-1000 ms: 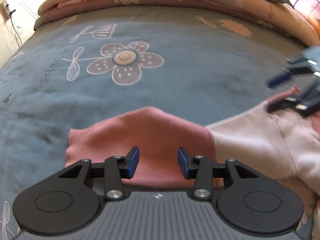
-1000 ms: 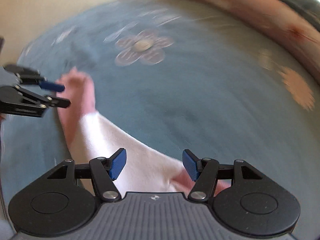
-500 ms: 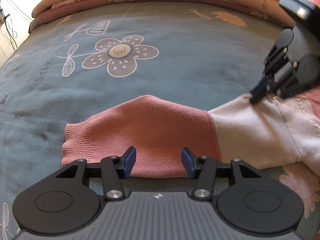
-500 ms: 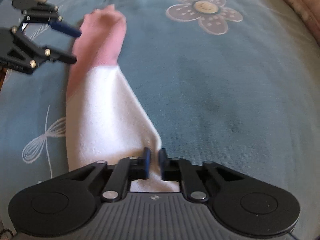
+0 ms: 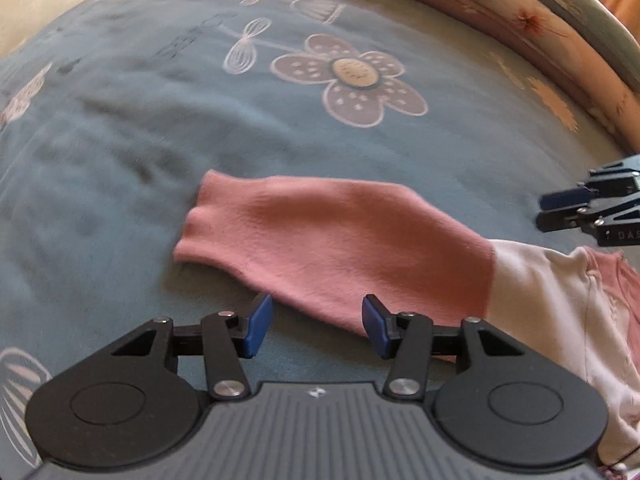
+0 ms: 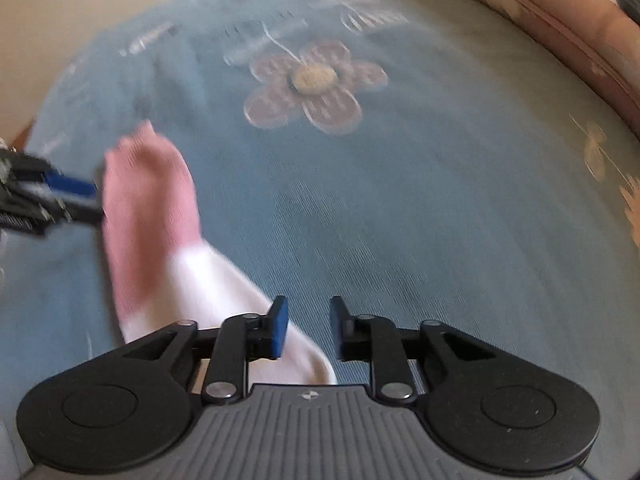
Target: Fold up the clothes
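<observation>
A pink sleeve [image 5: 340, 240] lies flat on the blue bedspread, its cuff to the left. To the right it joins the garment's white shoulder part [image 5: 552, 312]. My left gripper [image 5: 316, 326] stands open at the sleeve's near edge, and that edge runs between the pads without being pressed. In the right wrist view the sleeve [image 6: 148, 208] is blurred, and the white part [image 6: 212, 292] runs under my right gripper [image 6: 308, 328]. Its jaws are opening, and the white cloth's edge lies loose below the gap. Each gripper shows at the edge of the other's view: the right gripper [image 5: 580, 208] and the left gripper [image 6: 60, 196].
The blue bedspread [image 5: 120, 140] carries a large flower print [image 5: 352, 76]. A rolled pink floral quilt [image 5: 520, 20] lies along the far side of the bed. Bare bedspread stretches beyond the sleeve and to the right [image 6: 460, 200].
The right gripper closed at the white cloth half a second ago and has since parted. The left view has rolled and shifted, and the pink sleeve now lies stretched out flatter.
</observation>
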The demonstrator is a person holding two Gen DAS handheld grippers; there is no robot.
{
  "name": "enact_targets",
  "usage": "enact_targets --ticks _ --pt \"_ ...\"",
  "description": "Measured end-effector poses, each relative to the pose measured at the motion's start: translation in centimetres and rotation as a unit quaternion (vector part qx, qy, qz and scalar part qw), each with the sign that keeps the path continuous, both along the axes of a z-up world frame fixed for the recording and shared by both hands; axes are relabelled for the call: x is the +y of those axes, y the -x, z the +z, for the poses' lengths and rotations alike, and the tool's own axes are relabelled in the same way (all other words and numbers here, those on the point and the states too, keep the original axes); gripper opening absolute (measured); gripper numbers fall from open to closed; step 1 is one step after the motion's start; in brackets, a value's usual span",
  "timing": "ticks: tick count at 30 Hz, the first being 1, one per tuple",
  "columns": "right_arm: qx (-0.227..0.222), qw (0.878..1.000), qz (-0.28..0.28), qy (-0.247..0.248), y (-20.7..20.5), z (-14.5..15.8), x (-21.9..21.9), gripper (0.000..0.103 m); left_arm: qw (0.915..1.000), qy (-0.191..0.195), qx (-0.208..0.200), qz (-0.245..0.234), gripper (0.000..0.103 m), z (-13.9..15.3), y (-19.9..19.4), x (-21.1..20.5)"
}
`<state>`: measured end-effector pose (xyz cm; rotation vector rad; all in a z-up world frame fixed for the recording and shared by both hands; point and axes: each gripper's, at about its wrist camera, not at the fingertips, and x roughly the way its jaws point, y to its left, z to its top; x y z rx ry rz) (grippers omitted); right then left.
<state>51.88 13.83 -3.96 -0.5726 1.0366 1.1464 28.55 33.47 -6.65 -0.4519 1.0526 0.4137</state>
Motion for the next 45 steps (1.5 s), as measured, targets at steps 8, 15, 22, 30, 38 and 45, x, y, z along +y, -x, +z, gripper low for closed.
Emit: enact_targets --ticks 8,15,22,30,38,45 --pt "0.004 0.994 0.111 0.019 3.7 -3.3 4.5 0.026 1.0000 -0.006 -0.003 -0.003 0.051 -0.4 0.7 0.4" --pt "-0.027 0.999 0.021 0.022 1.9 -2.6 3.6 0.004 0.9982 0.036 -0.015 0.046 0.051 -1.2 1.1 2.2" --pt "0.011 0.994 -0.103 -0.014 0.8 -0.9 0.5 0.022 0.9820 0.084 -0.047 0.162 0.049 -2.7 1.8 5.2" --pt "-0.032 0.970 -0.241 0.009 1.2 2.1 -5.9 0.050 0.9905 -0.068 0.000 0.119 0.048 0.2 -0.5 3.1" --pt "0.008 0.931 -0.363 0.033 4.1 -1.6 -12.9 0.056 0.9831 -0.102 -0.045 -0.145 0.054 1.5 -6.8 -7.0" --pt "-0.024 0.917 -0.398 -0.013 1.0 -5.5 -12.7 0.058 0.9843 -0.125 0.027 -0.122 0.065 -1.9 -6.1 -7.3"
